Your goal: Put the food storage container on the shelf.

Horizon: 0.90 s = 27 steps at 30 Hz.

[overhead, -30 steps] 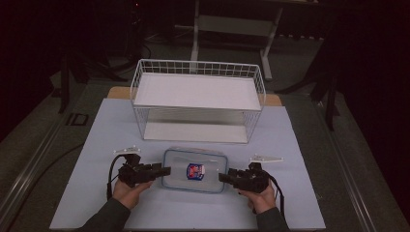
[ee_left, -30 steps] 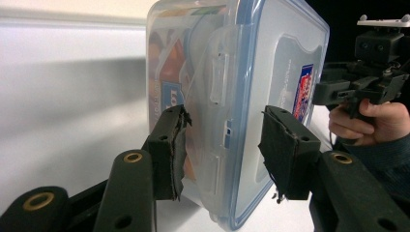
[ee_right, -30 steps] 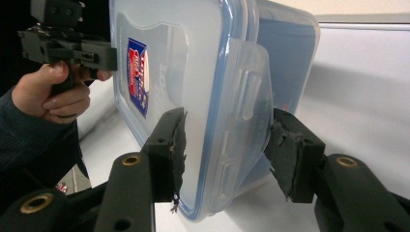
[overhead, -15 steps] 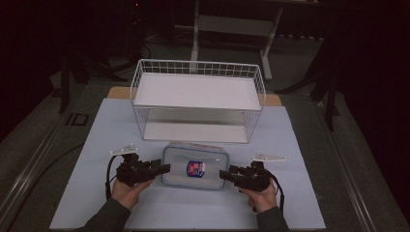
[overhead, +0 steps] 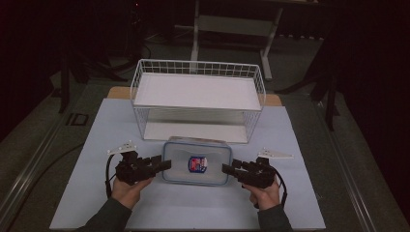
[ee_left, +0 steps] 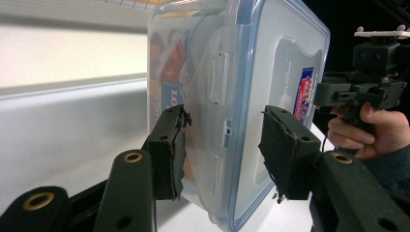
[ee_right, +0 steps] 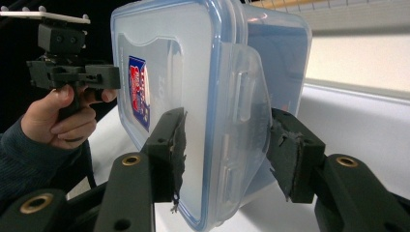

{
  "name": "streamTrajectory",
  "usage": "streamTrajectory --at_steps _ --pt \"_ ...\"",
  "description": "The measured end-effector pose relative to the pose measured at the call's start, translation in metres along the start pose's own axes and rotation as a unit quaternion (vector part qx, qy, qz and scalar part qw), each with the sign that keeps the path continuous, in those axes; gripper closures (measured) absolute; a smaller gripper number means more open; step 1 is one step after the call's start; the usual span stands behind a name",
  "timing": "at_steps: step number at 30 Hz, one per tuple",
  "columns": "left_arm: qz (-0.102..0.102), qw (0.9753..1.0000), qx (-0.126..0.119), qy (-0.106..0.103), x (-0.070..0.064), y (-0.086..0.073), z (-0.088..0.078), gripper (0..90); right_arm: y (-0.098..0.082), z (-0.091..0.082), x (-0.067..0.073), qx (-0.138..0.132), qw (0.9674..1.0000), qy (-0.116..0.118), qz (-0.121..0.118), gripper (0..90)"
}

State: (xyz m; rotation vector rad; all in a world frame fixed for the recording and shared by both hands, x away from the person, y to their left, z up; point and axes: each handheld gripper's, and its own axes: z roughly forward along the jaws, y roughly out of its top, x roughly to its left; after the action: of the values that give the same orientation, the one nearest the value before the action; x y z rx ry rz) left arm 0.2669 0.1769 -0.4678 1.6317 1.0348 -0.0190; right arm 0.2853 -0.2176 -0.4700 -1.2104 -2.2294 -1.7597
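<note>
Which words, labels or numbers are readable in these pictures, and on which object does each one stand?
"ID": marked on the floor strip left of the table.
Red and blue label on the lid of the plastic container: print too blurred to read.
Blue print on a packet inside the container: partly hidden, not readable.
No other text shows.

- A lidded plastic box [overhead: 196, 162] sits at the middle of the table [overhead: 300, 203], toward its near edge.
- A wire shelf rack [overhead: 198, 99] stands just behind the box, farther from the person.
- The left gripper [overhead: 159, 165] is at the box's left end, the right gripper [overhead: 227, 169] at its right end, facing each other.
- Each end of the box lies between a gripper's jaws.
</note>
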Motion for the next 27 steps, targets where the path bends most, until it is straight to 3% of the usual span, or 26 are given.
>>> streamTrajectory --at_steps 17,27 --pt "0.017 0.9998 -0.012 -0.003 -0.009 0.016 -0.006 52.3 0.017 -0.008 0.011 -0.019 0.9997 -0.002 -0.016 49.9" --pt "0.037 0.999 -0.025 -0.002 -0.023 0.04 -0.013 52.2 0.036 -0.016 0.019 -0.039 0.9988 0.0 -0.029 49.9"
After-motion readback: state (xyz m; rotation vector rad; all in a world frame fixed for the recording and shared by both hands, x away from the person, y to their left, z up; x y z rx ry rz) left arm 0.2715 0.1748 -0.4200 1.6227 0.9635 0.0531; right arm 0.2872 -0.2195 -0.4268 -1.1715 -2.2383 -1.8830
